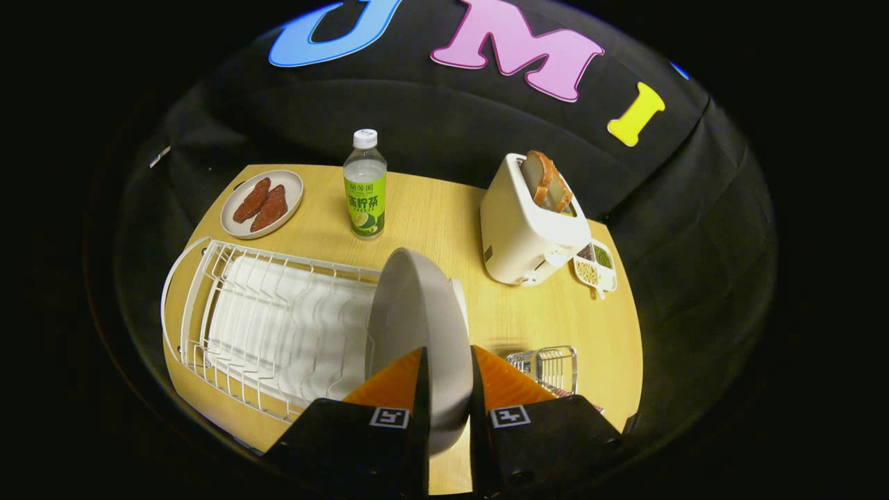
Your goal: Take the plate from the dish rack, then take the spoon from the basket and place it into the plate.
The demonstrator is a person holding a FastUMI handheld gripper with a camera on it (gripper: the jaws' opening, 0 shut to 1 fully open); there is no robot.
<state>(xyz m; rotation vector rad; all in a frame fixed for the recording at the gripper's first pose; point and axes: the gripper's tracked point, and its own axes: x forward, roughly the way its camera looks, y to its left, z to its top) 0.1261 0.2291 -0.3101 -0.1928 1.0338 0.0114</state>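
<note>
Plate point(417, 326) stands on edge at the lower centre of the frame, a pale grey dish pinched at its lower rim between the two fingers of the gripper point(448, 375), one finger pressed to each face. It is held upright at the right end of the white wire dish rack point(264, 319), which fills the lower left of the frame on the wooden table point(500, 305) (whether the plate's edge still touches the rack wires cannot be told). Just right of the fingers, at the lower right of the frame, sits a small wire basket point(549, 364); the spoon inside it cannot be made out. At the upper left of the frame a small plate point(262, 203) carries two reddish-brown pieces of food. Beside it, at the upper centre, stands a clear bottle point(365, 184) with a green label and a white cap. To the right of centre is a white toaster point(528, 226) with a slice of bread point(545, 182) sticking up from its slot, and just beside the toaster a small divided dish point(596, 265) holds grains.
</note>
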